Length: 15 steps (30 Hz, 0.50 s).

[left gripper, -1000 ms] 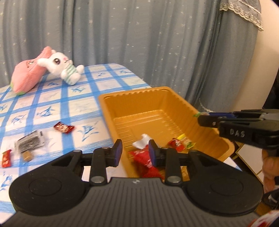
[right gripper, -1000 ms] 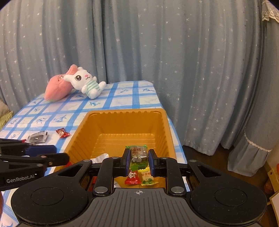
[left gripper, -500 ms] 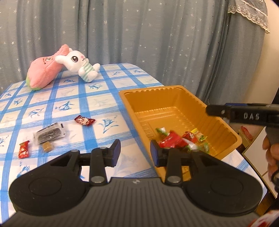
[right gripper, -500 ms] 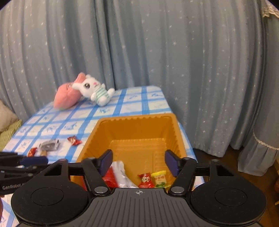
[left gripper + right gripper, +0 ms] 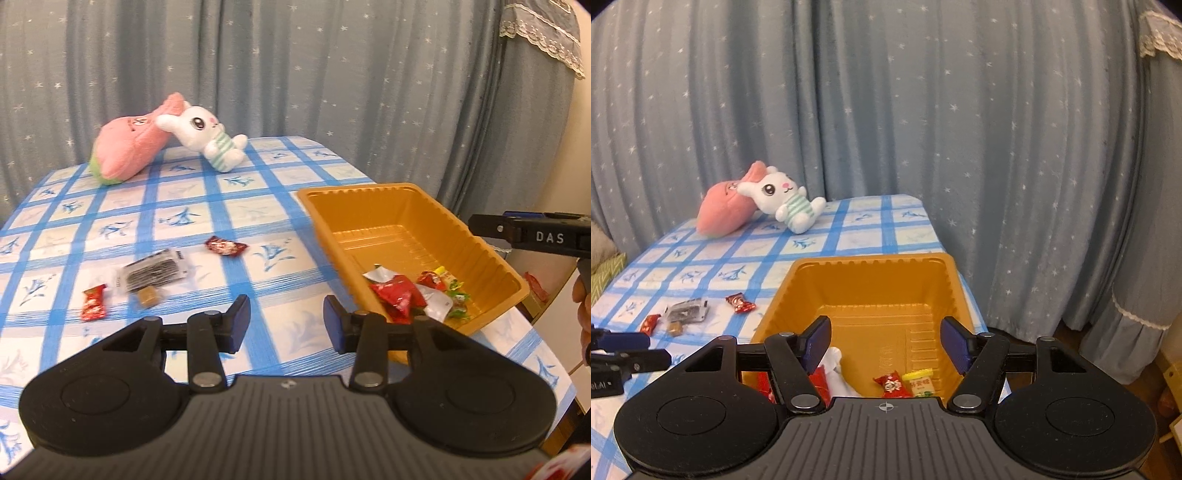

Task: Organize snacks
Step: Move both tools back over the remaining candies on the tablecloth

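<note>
An orange tray (image 5: pixel 384 206) (image 5: pixel 871 280) sits at the table's right edge with several wrapped snacks (image 5: pixel 410 295) (image 5: pixel 905 384) heaped at its near end. On the cloth to its left lie a red candy (image 5: pixel 226 246) (image 5: pixel 740 303), a clear grey packet (image 5: pixel 153 272) (image 5: pixel 687 310), a small brown candy (image 5: pixel 147 297) and another red candy (image 5: pixel 94 303) (image 5: pixel 650 323). My left gripper (image 5: pixel 286 323) hangs over the cloth left of the tray, its jaws opening with nothing between them. My right gripper (image 5: pixel 884 341) stands open and empty above the tray's near end.
A pink plush (image 5: pixel 129 149) and a white rabbit plush (image 5: pixel 210 136) lie at the table's far end against a grey starred curtain (image 5: pixel 923 110). The table drops off just right of the tray. A hand (image 5: pixel 583 306) holds the right gripper's handle.
The right gripper opened and let a green snack fall into the tray. The left gripper swung left from over the tray to over the cloth, and its jaws widened.
</note>
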Tool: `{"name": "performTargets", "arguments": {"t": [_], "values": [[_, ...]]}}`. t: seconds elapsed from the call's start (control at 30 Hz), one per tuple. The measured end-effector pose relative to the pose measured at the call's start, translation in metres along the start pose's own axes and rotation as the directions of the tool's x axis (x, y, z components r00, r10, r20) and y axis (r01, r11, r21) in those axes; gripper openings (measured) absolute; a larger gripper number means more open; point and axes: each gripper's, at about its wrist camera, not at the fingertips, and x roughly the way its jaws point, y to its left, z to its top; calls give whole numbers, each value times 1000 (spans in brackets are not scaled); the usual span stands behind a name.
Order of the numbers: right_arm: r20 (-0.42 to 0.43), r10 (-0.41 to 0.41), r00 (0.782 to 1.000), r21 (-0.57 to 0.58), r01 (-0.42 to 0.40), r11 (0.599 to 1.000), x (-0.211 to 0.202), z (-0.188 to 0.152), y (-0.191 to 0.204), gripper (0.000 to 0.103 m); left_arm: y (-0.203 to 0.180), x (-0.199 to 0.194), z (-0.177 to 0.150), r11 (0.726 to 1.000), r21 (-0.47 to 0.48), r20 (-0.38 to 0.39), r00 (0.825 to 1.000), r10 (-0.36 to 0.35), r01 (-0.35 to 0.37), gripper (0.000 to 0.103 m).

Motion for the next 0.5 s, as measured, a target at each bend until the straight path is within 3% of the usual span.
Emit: {"name": "performTargets", "arguments": {"t": [0.5], "values": [[40, 63, 997, -111, -58, 992, 3, 3, 60, 66, 76, -28, -17, 989, -39, -3, 990, 142, -142, 47]]}}
